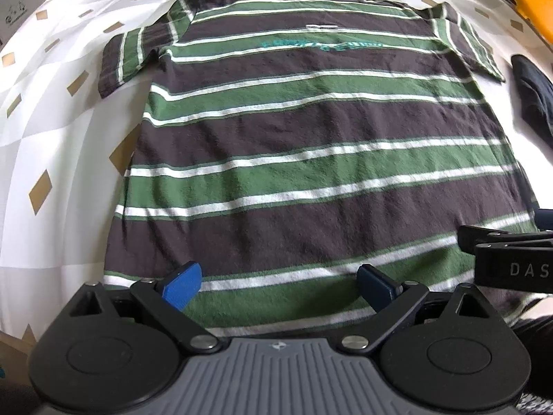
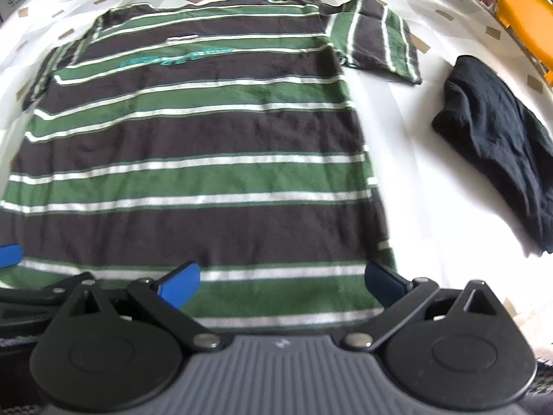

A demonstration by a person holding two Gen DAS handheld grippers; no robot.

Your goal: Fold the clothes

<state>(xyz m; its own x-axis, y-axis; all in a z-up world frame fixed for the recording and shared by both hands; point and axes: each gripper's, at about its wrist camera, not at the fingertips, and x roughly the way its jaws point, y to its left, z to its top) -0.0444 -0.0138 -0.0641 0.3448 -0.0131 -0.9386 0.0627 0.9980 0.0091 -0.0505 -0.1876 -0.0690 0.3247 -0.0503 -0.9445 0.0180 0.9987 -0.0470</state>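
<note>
I'm hovering both tools, left tool (image 1: 280, 285) & right tool (image 2: 281, 283), jaws spread wide w/ nothing gripped, over the near hem of the striped shirt (image 1: 311, 131) lying flat on the bed (image 1: 62, 110), so I'm aiming to pinch each hem corner evenly.

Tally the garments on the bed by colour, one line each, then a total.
Green, brown and white striped shirt: 1
Black garment, already folded, lying to the right of the shirt: 1
Total: 2
</note>
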